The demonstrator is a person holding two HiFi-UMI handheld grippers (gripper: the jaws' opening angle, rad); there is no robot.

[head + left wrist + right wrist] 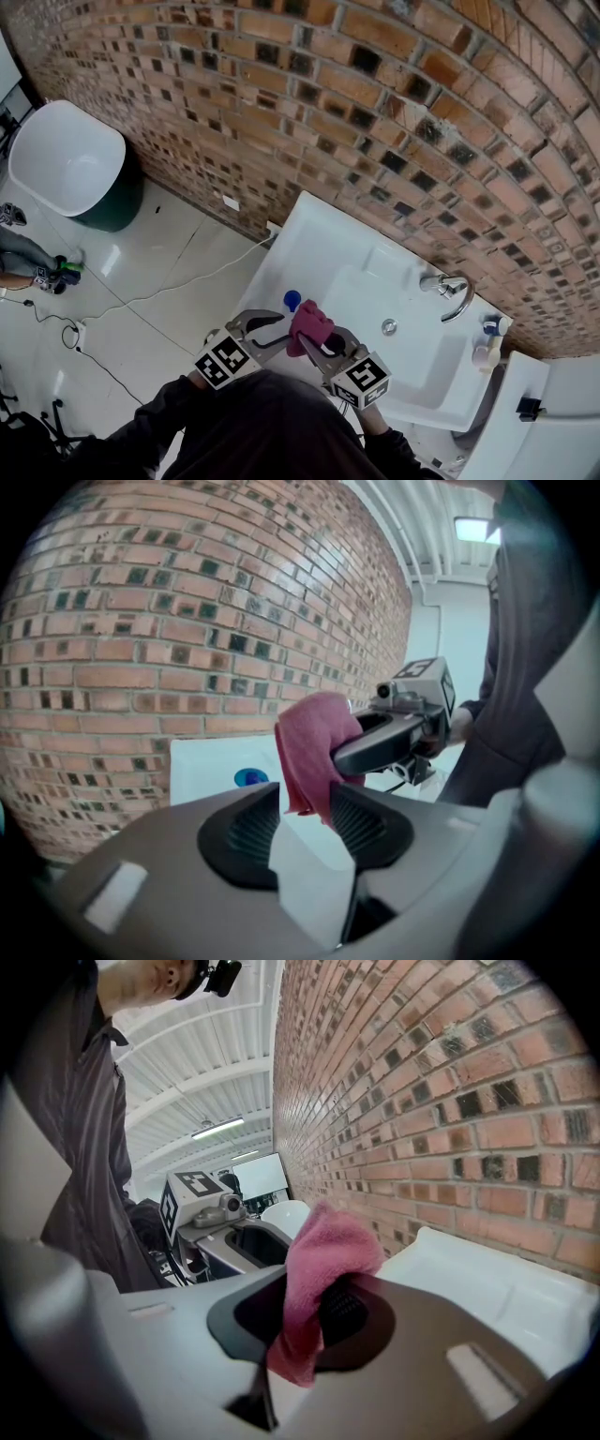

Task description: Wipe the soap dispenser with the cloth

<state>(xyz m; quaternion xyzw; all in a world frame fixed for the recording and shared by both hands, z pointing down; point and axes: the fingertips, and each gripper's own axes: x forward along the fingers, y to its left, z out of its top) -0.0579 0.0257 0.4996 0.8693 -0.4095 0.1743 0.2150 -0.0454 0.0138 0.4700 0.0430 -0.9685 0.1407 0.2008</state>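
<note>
The left gripper (pixel 305 825) is on the left, with its 2 jaws apart and gripping nothing. The low tip of the pink cloth (pixel 314 747) hangs down between them. The blue top of the soap dispenser (pixel 292 300) stands on the left edge of the white sink (pixel 323 234), just beside the cloth. On the right, the right gripper (pixel 302 1321) is squeezed tight on the cloth and holds it up over the sink

Cloth (pixel 312 322) in right tool (pixel 309 342), over sink (pixel 328 234), faucet (pixel 452 289) behind
</note>
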